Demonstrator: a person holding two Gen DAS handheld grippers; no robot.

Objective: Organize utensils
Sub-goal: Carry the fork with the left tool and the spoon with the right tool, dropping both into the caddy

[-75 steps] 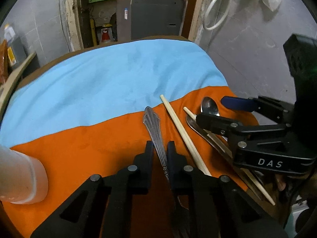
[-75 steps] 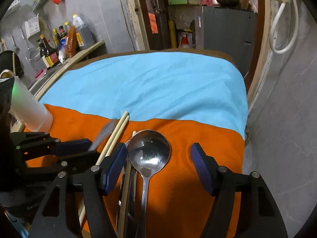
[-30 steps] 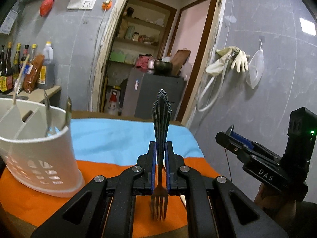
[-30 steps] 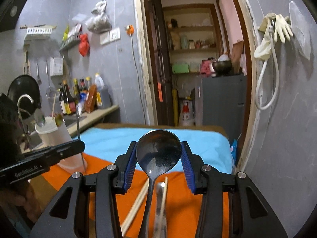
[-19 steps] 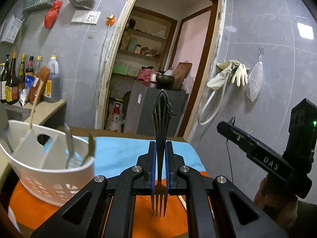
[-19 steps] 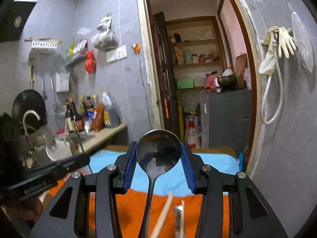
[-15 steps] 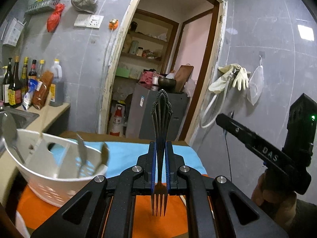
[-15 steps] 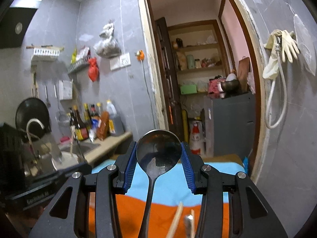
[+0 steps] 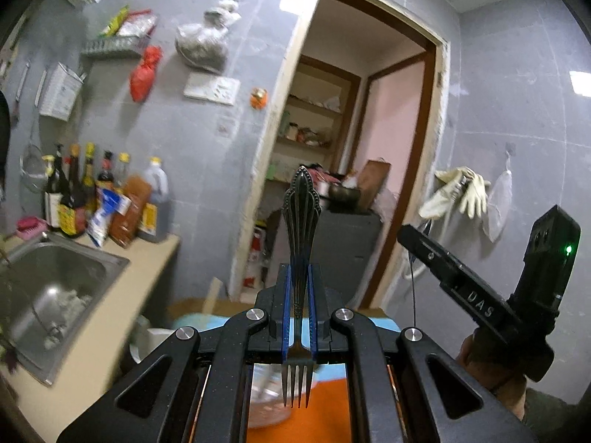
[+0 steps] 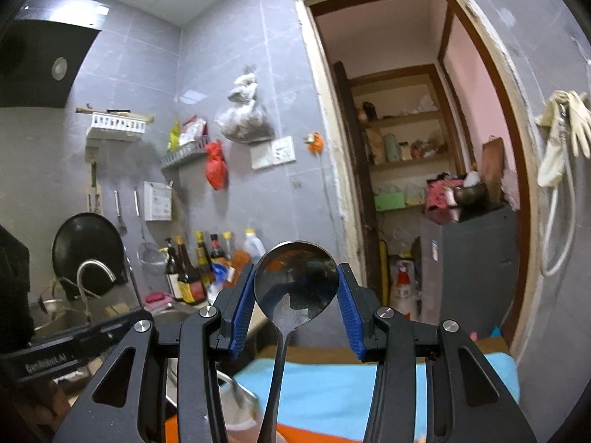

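Both tools rose from the cloth, lifting fork (image 9: pixel 300 243) and spoon (image 10: pixel 295 288) above the holder

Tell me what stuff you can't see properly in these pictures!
- Left wrist view: the white holder is blurred and mostly behind the left gripper, which holds the fork. What's inside is hidden.
- Right wrist view: the spoon handle runs off the bottom edge, between the right gripper fingers.
- Both views: the bottles have labels too small and blurred to read.
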